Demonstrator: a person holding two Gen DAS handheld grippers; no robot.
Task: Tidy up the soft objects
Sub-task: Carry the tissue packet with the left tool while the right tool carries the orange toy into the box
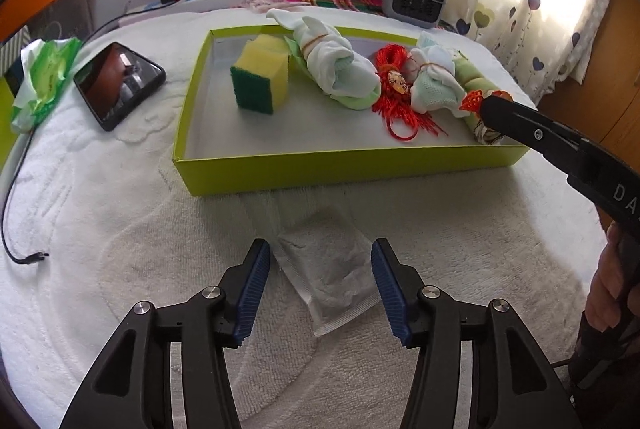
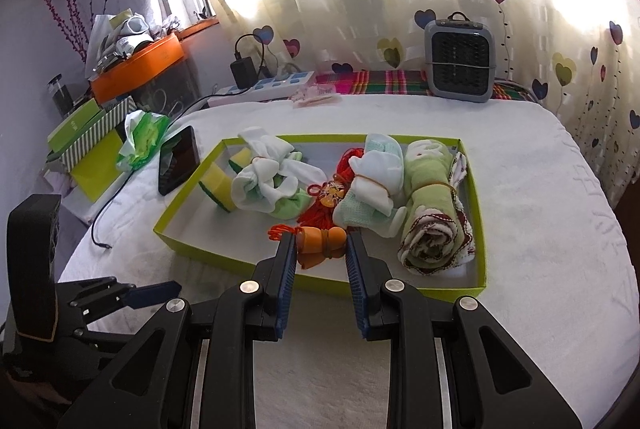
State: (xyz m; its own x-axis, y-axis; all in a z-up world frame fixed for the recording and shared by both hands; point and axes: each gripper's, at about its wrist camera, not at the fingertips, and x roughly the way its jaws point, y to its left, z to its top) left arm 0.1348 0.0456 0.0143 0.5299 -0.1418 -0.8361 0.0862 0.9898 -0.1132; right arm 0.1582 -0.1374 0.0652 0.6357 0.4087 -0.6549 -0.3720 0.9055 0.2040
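The left gripper stands spread over a white towel, its blue pads either side of a flat grey sachet that lies on the towel; the pads do not press on it. Seen from the left wrist, the sachet sits at 6 o'clock from the green tray, just outside its near wall. The right gripper pinches an orange charm with a red knot at its far end, held above the tray's near edge; in the left view this gripper comes in from 3 o'clock, a hand on its handle. Inside the tray, from 9 to 3 o'clock in the right view, lie a yellow sponge with a green face standing on edge, a sock bundle, a red tassel, a second sock bundle and a rolled green cloth bound with a rubber band. Left of the tray, at 9 o'clock, a phone rests on the towel, with a green packet beyond it and a cable end nearer. At 12 o'clock, behind the tray, stands a grey heater before a heart-print curtain.
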